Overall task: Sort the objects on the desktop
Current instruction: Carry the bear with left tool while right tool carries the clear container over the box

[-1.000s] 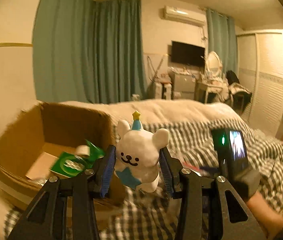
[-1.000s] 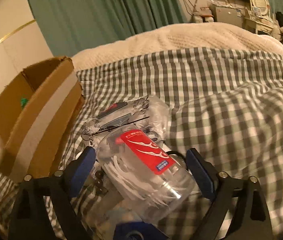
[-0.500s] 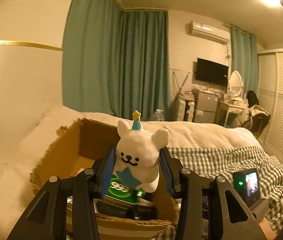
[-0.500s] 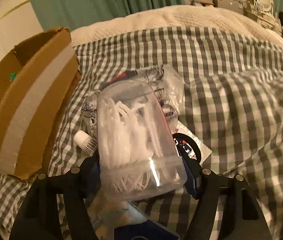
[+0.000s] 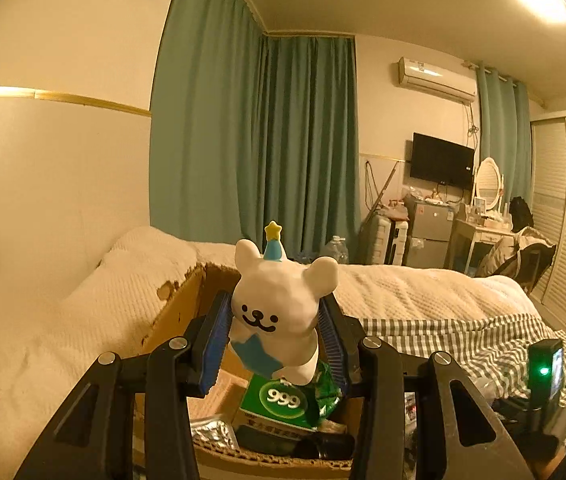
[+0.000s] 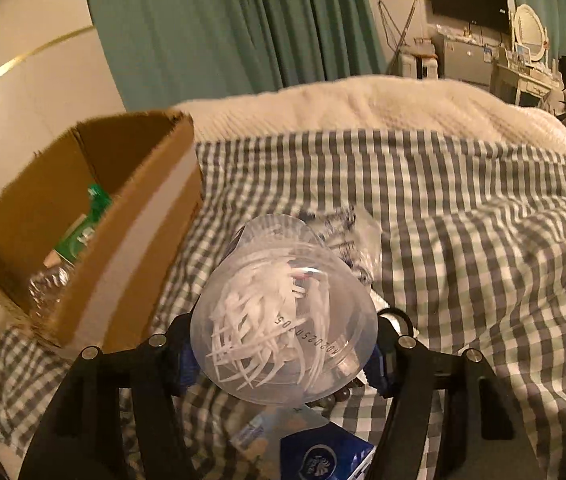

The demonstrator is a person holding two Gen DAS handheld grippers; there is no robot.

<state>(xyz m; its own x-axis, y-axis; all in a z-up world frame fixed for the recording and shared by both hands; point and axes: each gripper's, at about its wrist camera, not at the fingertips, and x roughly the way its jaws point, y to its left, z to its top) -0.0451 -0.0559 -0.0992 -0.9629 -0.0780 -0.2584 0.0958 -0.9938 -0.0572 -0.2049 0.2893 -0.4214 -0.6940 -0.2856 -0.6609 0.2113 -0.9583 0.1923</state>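
Observation:
A white bear figurine [image 5: 279, 304] with a blue star hat is held upright, my left gripper [image 5: 275, 332] shut on its sides. It hangs over the open cardboard box [image 5: 181, 308], above a green "999" packet [image 5: 283, 400] lying inside. In the right wrist view, a clear plastic jar [image 6: 283, 312] of white floss picks sits between the pads of my right gripper [image 6: 283, 360]. The jaws are still closing on it. The jar is off the checked blanket [image 6: 463, 240], base toward the camera. The cardboard box [image 6: 131, 216] stands to its left.
A clear plastic bag [image 6: 355, 236] of small items lies behind the jar, and a blue pack [image 6: 323, 456] lies below it. A plastic bottle [image 6: 47, 284] is inside the box. A cream blanket [image 5: 123, 300] covers the bed beyond, and a wall stands left.
The left gripper rose and carried the bear from beside the box to above its opening. The right gripper's jaws closed onto the jar and lifted it, tipping its base toward the camera.

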